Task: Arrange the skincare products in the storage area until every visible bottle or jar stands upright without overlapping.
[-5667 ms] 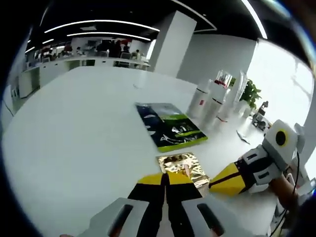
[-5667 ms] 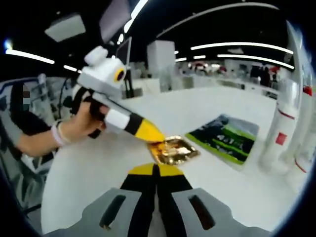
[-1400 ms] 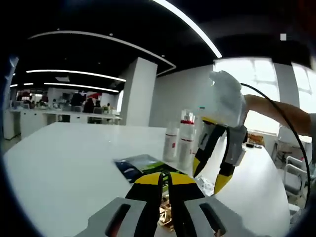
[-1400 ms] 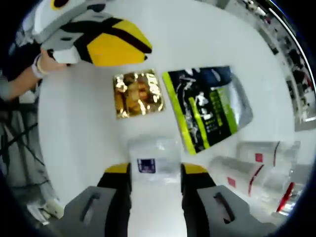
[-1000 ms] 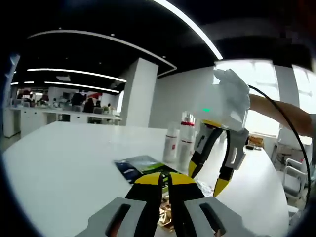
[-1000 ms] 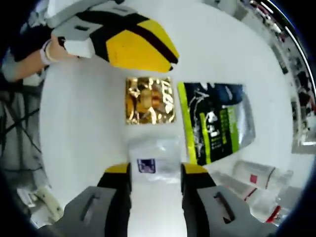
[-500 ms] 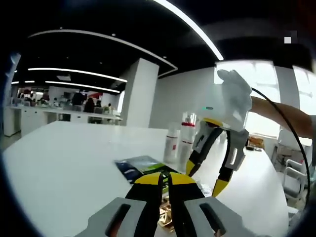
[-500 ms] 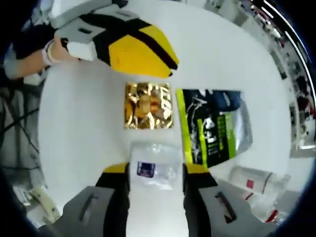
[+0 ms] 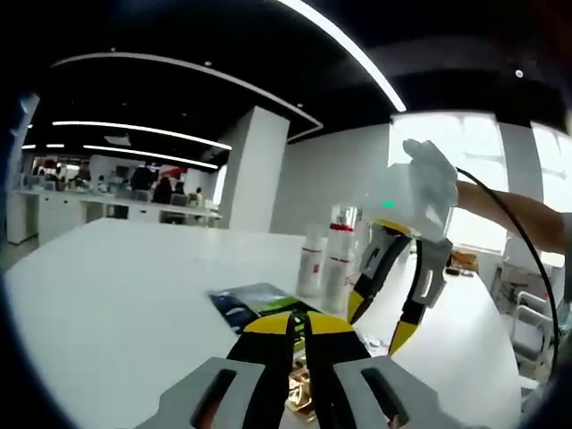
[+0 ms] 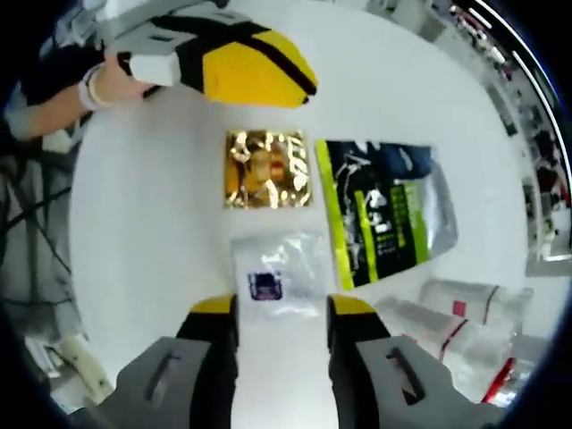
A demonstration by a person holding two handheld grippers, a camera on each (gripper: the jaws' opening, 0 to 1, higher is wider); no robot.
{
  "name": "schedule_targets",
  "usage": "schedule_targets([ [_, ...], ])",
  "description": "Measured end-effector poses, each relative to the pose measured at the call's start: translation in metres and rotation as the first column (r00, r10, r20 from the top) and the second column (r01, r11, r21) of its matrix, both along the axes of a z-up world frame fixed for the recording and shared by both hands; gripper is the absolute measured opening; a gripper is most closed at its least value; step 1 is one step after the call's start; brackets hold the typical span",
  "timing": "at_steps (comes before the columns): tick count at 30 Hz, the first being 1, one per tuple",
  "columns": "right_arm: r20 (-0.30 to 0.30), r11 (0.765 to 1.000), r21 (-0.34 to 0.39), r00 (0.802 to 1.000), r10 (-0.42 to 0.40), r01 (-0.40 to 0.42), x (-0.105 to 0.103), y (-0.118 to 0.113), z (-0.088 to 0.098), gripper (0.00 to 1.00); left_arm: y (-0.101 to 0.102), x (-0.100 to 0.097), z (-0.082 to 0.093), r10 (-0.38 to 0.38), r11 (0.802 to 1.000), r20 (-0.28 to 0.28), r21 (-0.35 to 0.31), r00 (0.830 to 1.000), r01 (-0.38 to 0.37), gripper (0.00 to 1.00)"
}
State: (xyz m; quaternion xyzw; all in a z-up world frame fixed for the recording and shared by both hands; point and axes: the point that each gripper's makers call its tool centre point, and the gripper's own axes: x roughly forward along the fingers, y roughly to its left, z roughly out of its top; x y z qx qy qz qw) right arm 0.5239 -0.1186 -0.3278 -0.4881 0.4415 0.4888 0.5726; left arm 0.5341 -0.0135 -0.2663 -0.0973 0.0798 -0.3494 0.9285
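Two white bottles (image 9: 313, 259) (image 9: 338, 254) with red labels stand upright at the back of the white table; from above they show at the lower right (image 10: 456, 315). My right gripper (image 10: 281, 313) hangs open over a clear sachet with a blue label (image 10: 279, 271), which lies flat on the table. A gold foil sachet (image 10: 268, 170) and a green-and-black pouch (image 10: 386, 210) lie beyond it. My left gripper (image 9: 299, 332) is shut with nothing in it, low over the gold sachet (image 9: 299, 393). A hand holds the left gripper (image 10: 308, 89) near that sachet.
In the left gripper view, the right gripper (image 9: 386, 308) hangs jaws-down at right of centre, just in front of the bottles. Cables (image 10: 36, 223) and the table's edge (image 10: 76, 268) run along the left. Desks and people stand far behind (image 9: 134, 192).
The right gripper view has shifted, so the clear sachet now sits a little further ahead of the jaws. The right gripper has drifted slightly to the right. The left gripper stays shut and still.
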Motion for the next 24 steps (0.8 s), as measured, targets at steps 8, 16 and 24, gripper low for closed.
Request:
schedule_targets([
  [8, -0.011, 0.997, 0.068, 1.0, -0.021, 0.022, -0.005, 0.006, 0.009, 0.38, 0.0, 0.0, 0.0, -0.002, 1.0, -0.001, -0.002, 1.0, 0.002, 0.04],
  [16, 0.002, 0.985, 0.161, 0.998, -0.059, 0.058, -0.015, 0.019, 0.012, 0.48, -0.002, -0.002, -0.001, -0.008, 1.0, -0.001, -0.001, 1.0, 0.008, 0.04],
  [24, 0.096, 0.922, 0.384, 0.99, -0.101, 0.057, -0.005, 0.043, 0.027, 0.61, -0.002, -0.001, 0.001, -0.005, 1.0, 0.013, 0.004, 1.0, 0.005, 0.13],
])
